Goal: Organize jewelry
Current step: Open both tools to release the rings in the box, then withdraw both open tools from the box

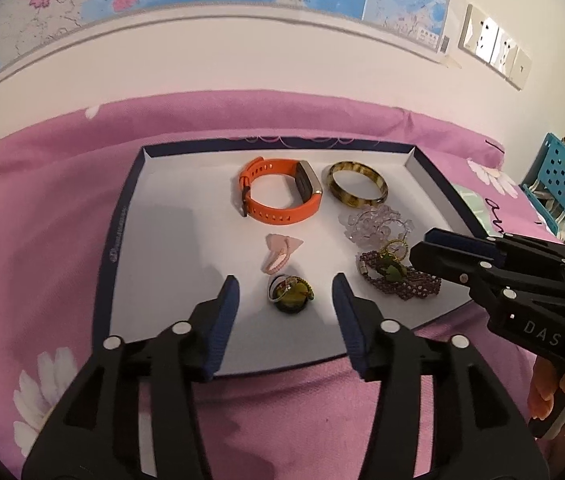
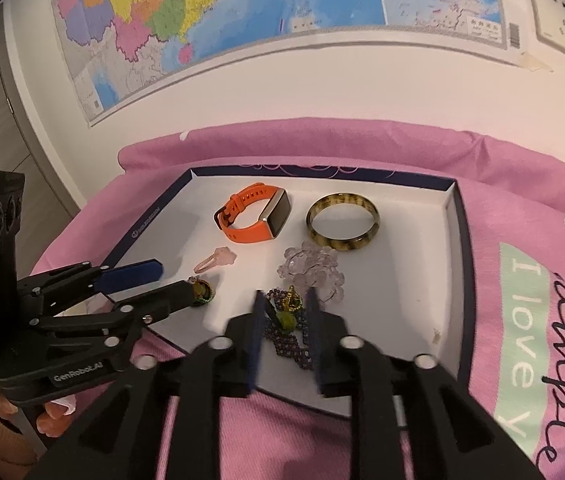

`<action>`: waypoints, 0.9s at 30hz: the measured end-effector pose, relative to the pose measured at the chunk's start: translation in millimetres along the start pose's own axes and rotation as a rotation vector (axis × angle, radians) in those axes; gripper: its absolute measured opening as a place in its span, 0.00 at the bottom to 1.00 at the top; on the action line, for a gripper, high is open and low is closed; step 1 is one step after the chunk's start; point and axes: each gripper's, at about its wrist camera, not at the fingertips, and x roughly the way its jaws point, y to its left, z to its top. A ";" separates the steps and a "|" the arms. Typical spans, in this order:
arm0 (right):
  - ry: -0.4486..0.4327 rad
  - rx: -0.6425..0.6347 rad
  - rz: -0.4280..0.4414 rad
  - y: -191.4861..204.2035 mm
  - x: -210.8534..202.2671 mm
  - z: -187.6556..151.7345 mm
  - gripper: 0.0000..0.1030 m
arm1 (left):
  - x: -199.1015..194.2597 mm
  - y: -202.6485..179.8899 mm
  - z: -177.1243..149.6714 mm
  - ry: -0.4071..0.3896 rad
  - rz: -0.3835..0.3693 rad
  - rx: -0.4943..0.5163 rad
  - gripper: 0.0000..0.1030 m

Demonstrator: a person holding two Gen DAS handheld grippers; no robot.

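A shallow white tray with a dark blue rim (image 1: 122, 216) (image 2: 456, 240) lies on pink bedding. In it lie an orange watch (image 1: 278, 192) (image 2: 254, 216), a brown mottled bangle (image 1: 356, 182) (image 2: 343, 221), a clear bead bracelet (image 1: 378, 225) (image 2: 312, 270), a pink hair clip (image 1: 280, 254) (image 2: 216, 261), a purple bead bracelet with green charm (image 1: 396, 274) (image 2: 287, 330) and a ring cluster (image 1: 290, 294) (image 2: 201, 292). My left gripper (image 1: 285, 294) (image 2: 176, 280) is open around the ring cluster. My right gripper (image 2: 285, 312) (image 1: 422, 242) is open, its fingers astride the purple bracelet.
Pink floral bedding (image 1: 42, 240) covers the surface around the tray. A wall with maps (image 2: 202, 8) and power sockets (image 1: 494, 46) stands behind. A teal perforated basket (image 1: 550, 172) sits at the right edge.
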 end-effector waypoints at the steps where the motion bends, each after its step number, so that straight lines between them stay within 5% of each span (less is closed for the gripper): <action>1: -0.006 -0.003 -0.006 0.5 -3.0 -1.0 0.27 | -2.5 0.8 -0.5 -0.005 0.001 -0.004 0.66; 6: -0.036 -0.004 -0.030 2.6 -18.9 -8.4 0.53 | -21.3 2.6 -5.6 -0.045 0.021 -0.009 0.88; 15: -0.091 -0.032 -0.078 21.4 -52.1 -37.6 0.84 | -60.6 -5.5 -25.8 -0.112 0.064 0.007 0.94; 27: -0.121 -0.058 -0.087 39.3 -73.3 -57.1 0.90 | -79.3 -8.8 -43.9 -0.106 0.080 -0.017 0.94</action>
